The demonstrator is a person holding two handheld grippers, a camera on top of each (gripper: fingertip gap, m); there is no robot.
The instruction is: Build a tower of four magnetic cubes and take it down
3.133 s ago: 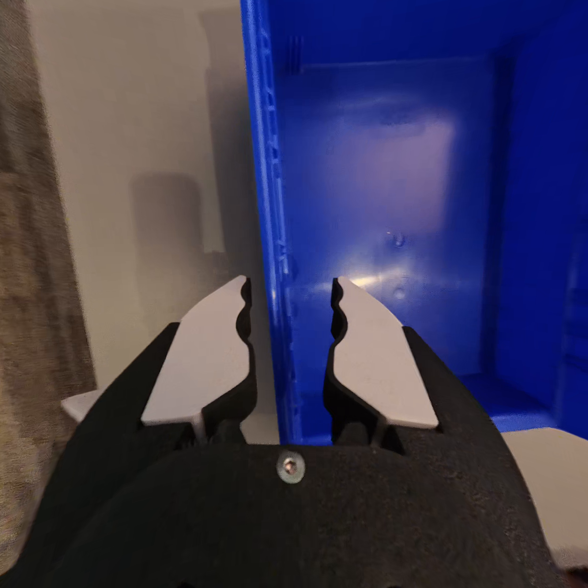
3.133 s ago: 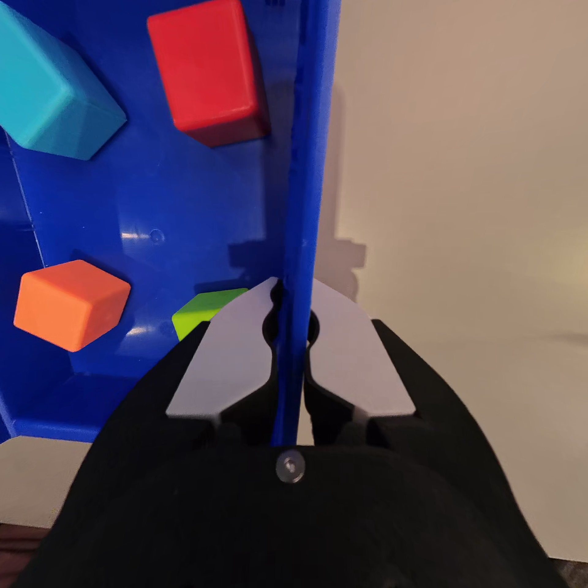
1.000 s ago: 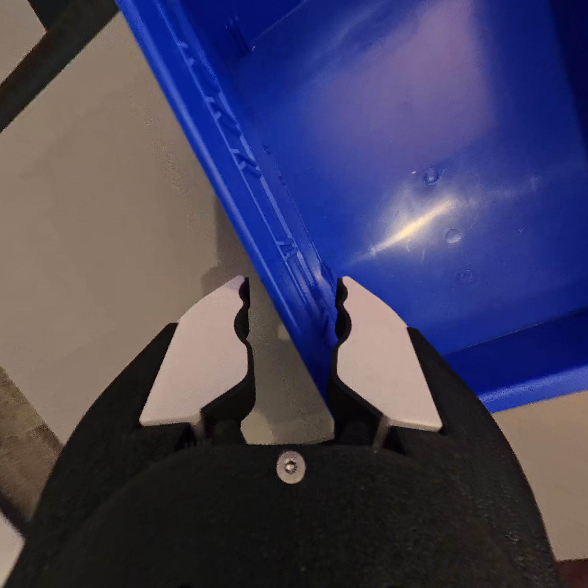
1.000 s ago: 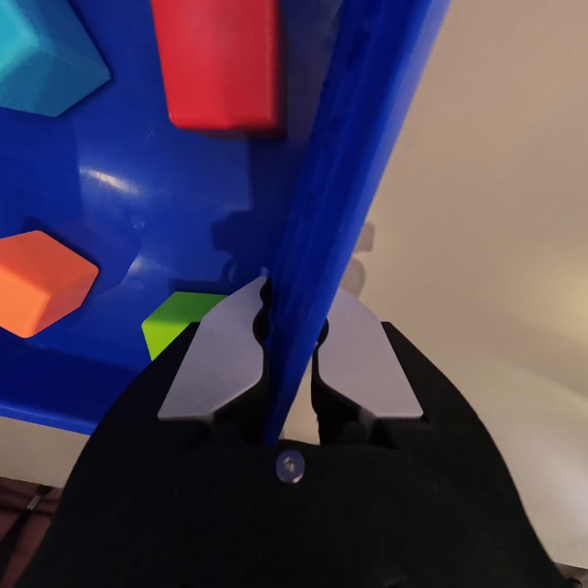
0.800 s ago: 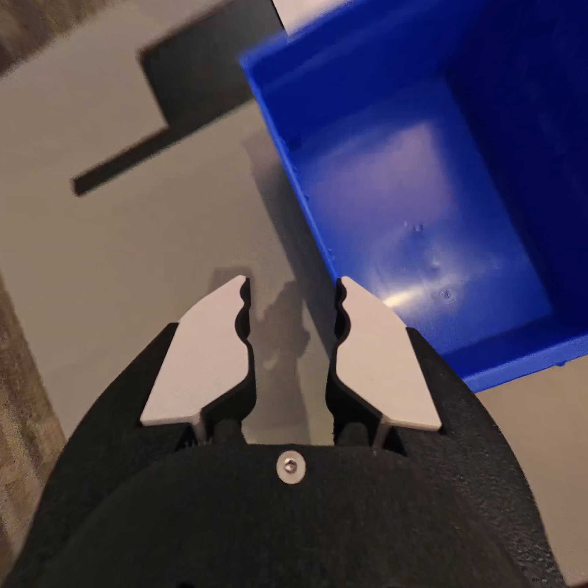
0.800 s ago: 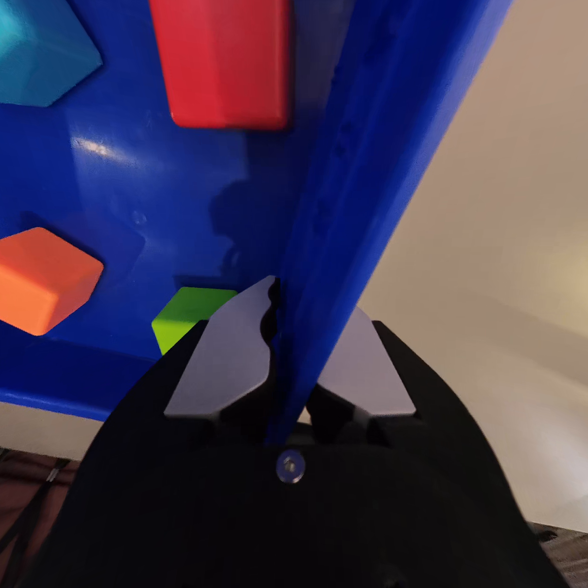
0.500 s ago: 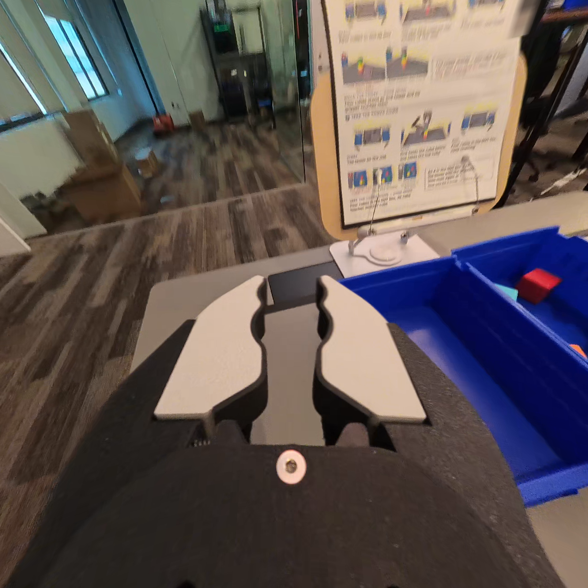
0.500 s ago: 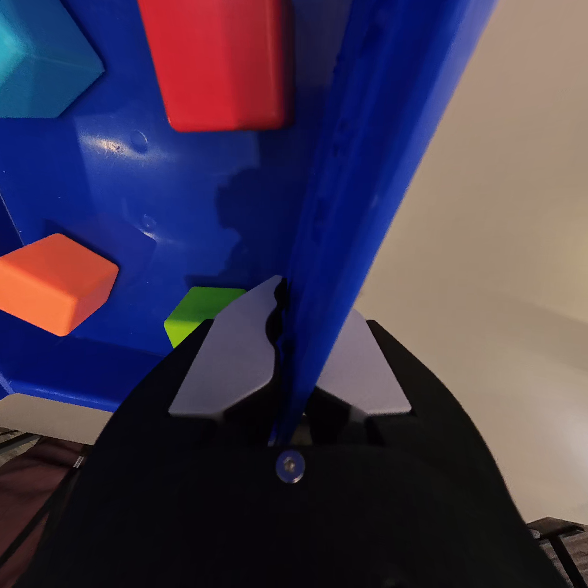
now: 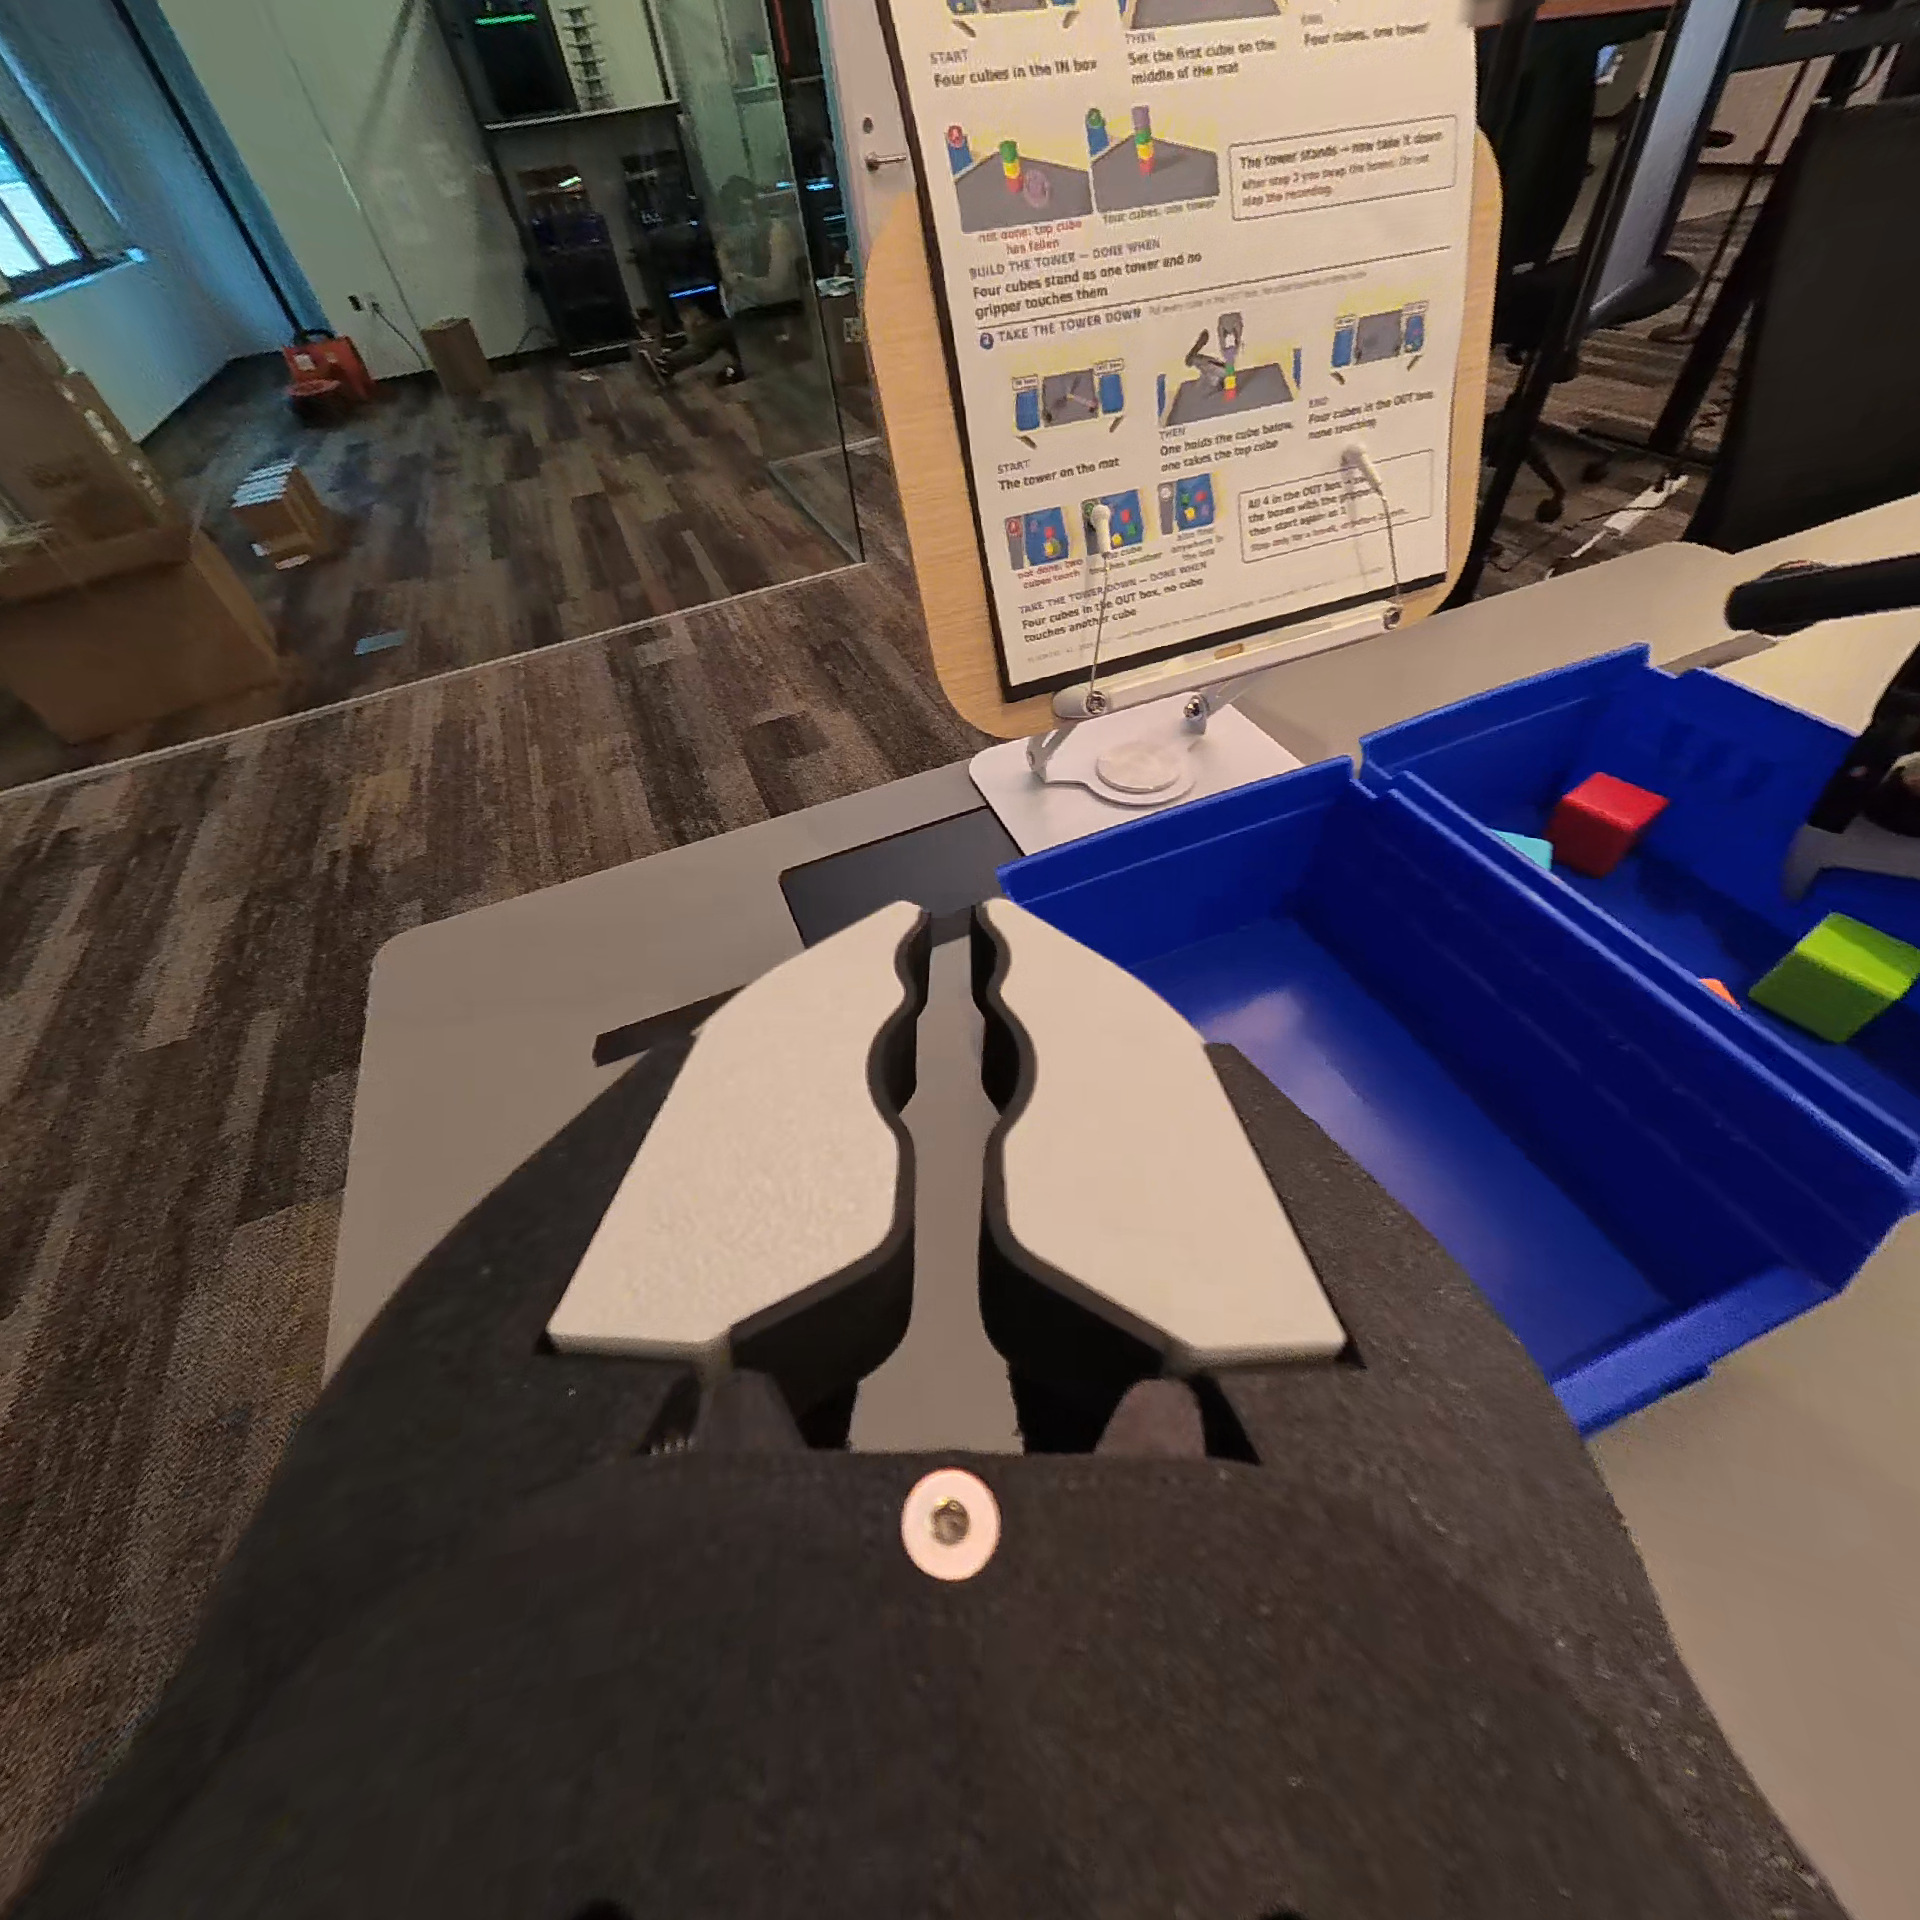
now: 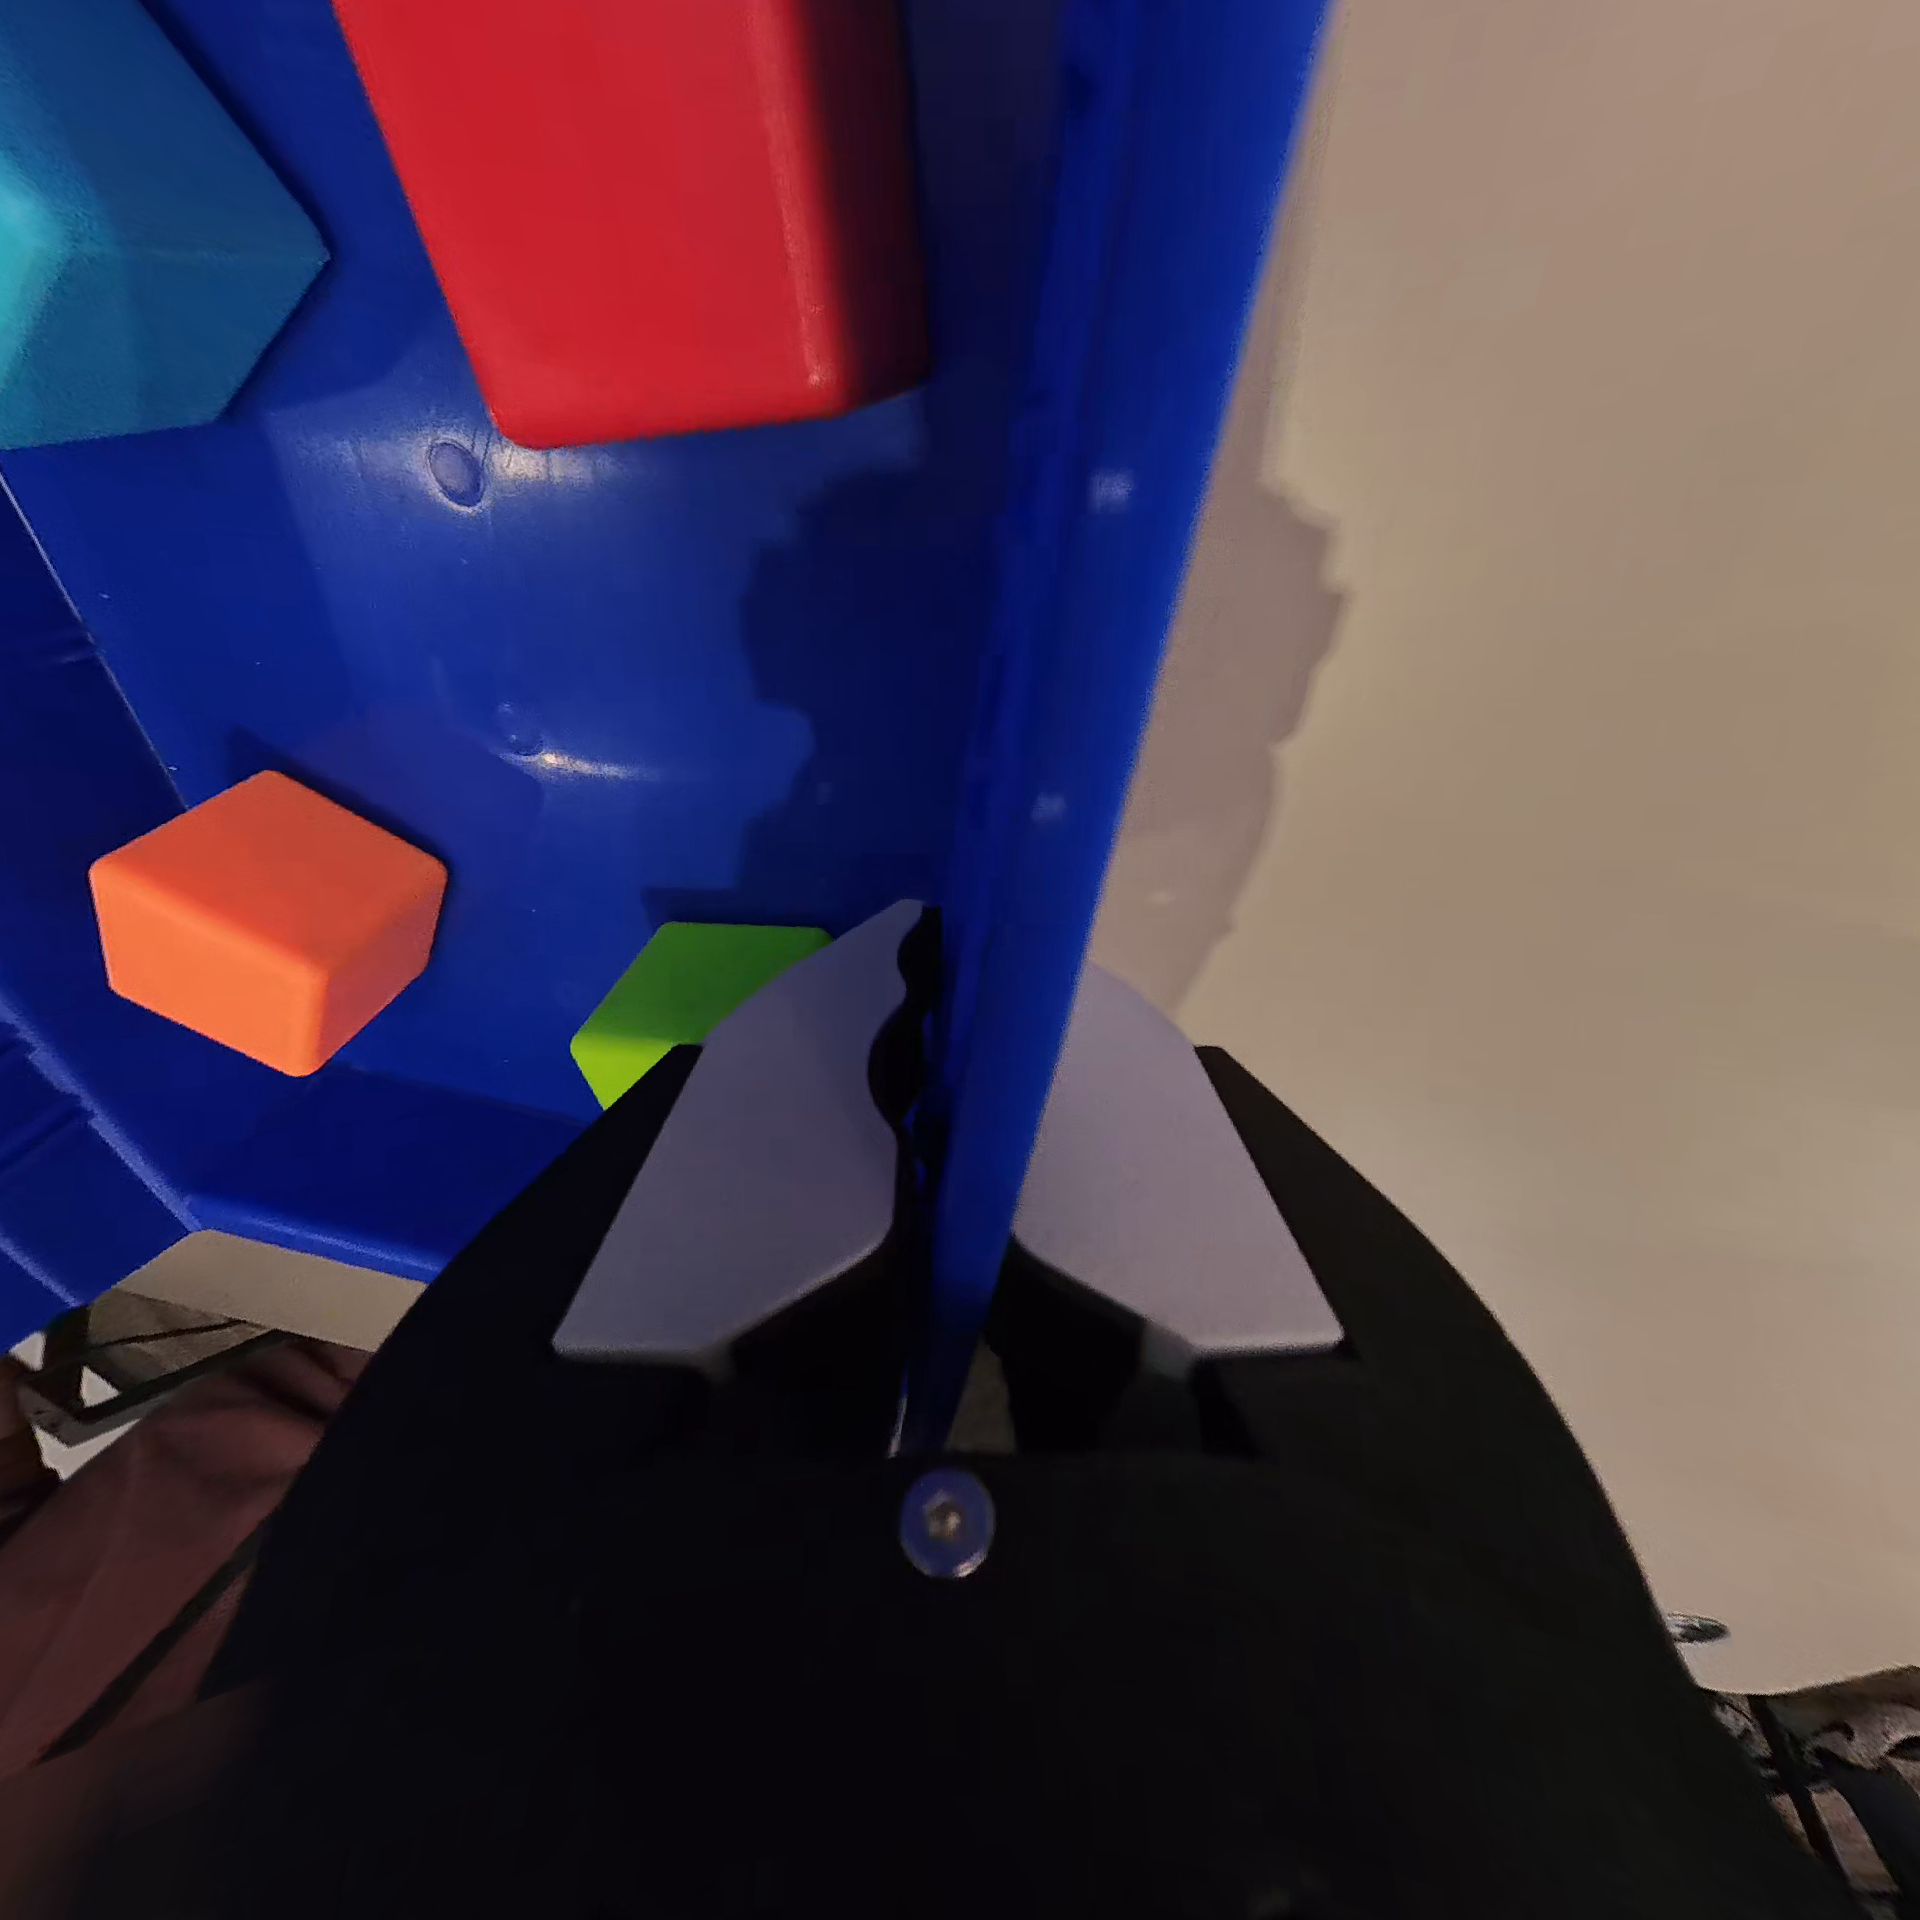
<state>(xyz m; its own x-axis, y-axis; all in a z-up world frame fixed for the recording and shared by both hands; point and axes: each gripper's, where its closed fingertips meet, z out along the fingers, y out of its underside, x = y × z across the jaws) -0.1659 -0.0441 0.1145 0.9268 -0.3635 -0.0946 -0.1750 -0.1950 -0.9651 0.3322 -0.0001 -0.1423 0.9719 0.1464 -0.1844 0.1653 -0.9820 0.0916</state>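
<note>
Two blue bins stand side by side on the table. The near bin (image 9: 1351, 1091) is empty. The far bin (image 9: 1507, 712) holds a red cube (image 9: 1605, 821), a green cube (image 9: 1834, 977), a teal cube (image 9: 1525, 847) and an orange cube (image 9: 1720, 992). My left gripper (image 9: 948, 914) is shut on nothing, raised left of the bins. My right gripper (image 10: 987, 935) is shut on the bin's right wall (image 10: 1081, 623). Inside the bin lie the red cube (image 10: 644, 208), the teal cube (image 10: 125, 239), the orange cube (image 10: 260, 914) and the green cube (image 10: 686, 987), which my left finger partly hides.
An instruction board on a white stand (image 9: 1195, 312) is at the table's back edge. A black mat (image 9: 894, 883) lies behind the near bin. The grey table (image 9: 499, 1039) ends at the left above wood-pattern floor. Bare table (image 10: 1558, 727) lies right of the bin. The gap from one gripper's tips to the other's is roughly 55 cm.
My left gripper has come off the empty bin's wall, lifted and tilted up toward the room, and its jaws have closed. My right gripper stays clamped on the bin wall, which has turned slightly.
</note>
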